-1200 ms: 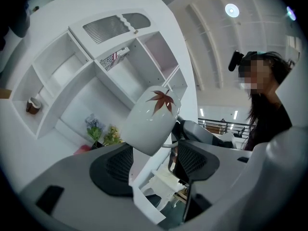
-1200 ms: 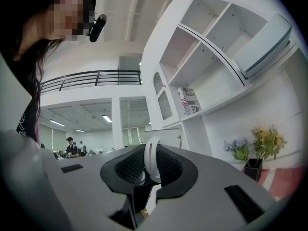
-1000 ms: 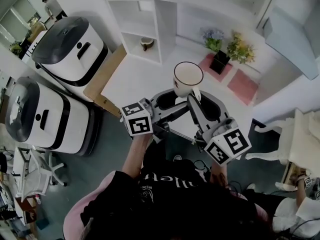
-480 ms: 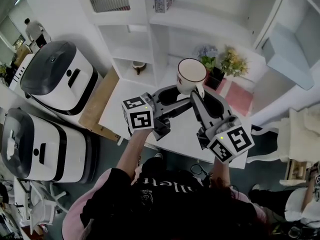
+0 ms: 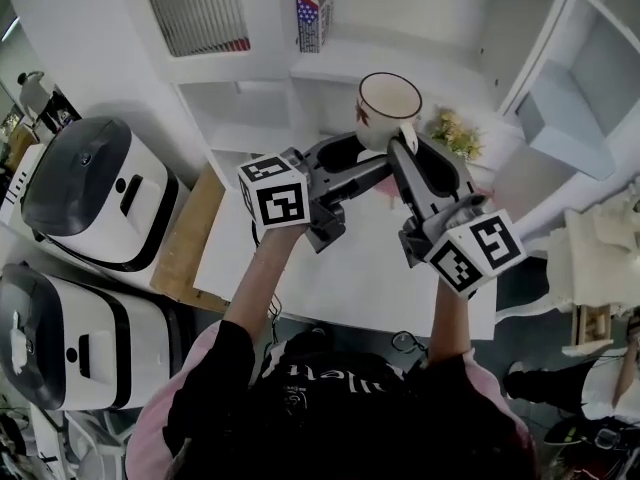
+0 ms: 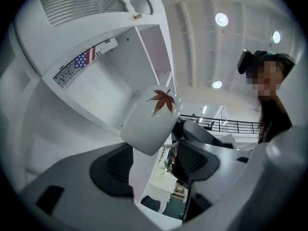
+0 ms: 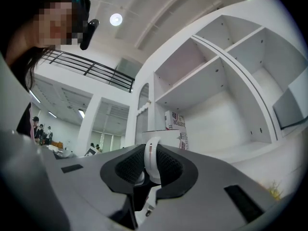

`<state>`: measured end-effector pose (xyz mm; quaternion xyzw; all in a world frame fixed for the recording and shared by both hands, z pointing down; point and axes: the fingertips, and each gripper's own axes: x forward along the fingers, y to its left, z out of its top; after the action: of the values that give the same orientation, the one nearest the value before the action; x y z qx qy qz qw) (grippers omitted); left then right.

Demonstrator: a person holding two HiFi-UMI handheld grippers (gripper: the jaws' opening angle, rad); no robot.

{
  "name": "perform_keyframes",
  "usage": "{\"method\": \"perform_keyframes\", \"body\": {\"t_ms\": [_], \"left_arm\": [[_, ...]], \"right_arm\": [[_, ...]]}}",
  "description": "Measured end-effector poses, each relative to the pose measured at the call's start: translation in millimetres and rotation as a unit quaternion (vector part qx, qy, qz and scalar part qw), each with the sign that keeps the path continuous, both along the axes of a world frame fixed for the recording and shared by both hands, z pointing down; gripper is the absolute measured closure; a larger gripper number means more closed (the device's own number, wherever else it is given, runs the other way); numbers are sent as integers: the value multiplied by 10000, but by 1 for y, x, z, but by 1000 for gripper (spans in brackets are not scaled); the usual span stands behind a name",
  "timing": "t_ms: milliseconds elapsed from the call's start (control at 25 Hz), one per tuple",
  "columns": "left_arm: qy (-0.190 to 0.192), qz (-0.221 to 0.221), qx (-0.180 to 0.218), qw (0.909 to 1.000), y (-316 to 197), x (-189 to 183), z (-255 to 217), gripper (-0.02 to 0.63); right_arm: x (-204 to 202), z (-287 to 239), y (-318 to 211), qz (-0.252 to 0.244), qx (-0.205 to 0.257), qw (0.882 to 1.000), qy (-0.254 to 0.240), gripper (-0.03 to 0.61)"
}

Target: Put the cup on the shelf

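A white cup (image 5: 388, 106) with a red maple leaf (image 6: 162, 100) on its side hangs in the air before the white shelf unit (image 5: 345, 63). My right gripper (image 5: 407, 152) is shut on the cup's handle (image 7: 151, 159), which stands upright between its pads. Just left of and below the cup, my left gripper (image 5: 345, 183) is open. In the left gripper view, the cup's base (image 6: 144, 134) sits above my left gripper (image 6: 154, 163) and its spread jaws, with nothing pressed between the pads. Open shelf compartments (image 7: 216, 85) lie ahead of the cup.
A box with a flag print (image 5: 313, 8) stands on the upper shelf. Below lie a white table (image 5: 340, 273), flowers (image 5: 455, 133), a wooden board (image 5: 180, 233) and two white-and-black appliances (image 5: 95, 193) at the left. A white chair (image 5: 590, 268) stands at the right.
Both grippers and the cup have risen from over the table up in front of the shelf. The right grip on the handle has not changed.
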<state>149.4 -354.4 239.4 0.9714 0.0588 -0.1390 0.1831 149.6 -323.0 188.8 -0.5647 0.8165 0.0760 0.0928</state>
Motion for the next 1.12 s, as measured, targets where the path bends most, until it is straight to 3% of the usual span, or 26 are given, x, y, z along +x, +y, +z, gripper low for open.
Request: {"method": "perform_keyframes", "body": {"t_ms": [480, 1120], "left_arm": [[205, 151, -123, 9996, -72, 18, -36, 319], [90, -48, -522, 9986, -121, 31, -22, 319]], "right_arm": [[17, -34, -74, 241, -41, 9996, 122, 489], [34, -23, -132, 338, -392, 9986, -44, 489]]}}
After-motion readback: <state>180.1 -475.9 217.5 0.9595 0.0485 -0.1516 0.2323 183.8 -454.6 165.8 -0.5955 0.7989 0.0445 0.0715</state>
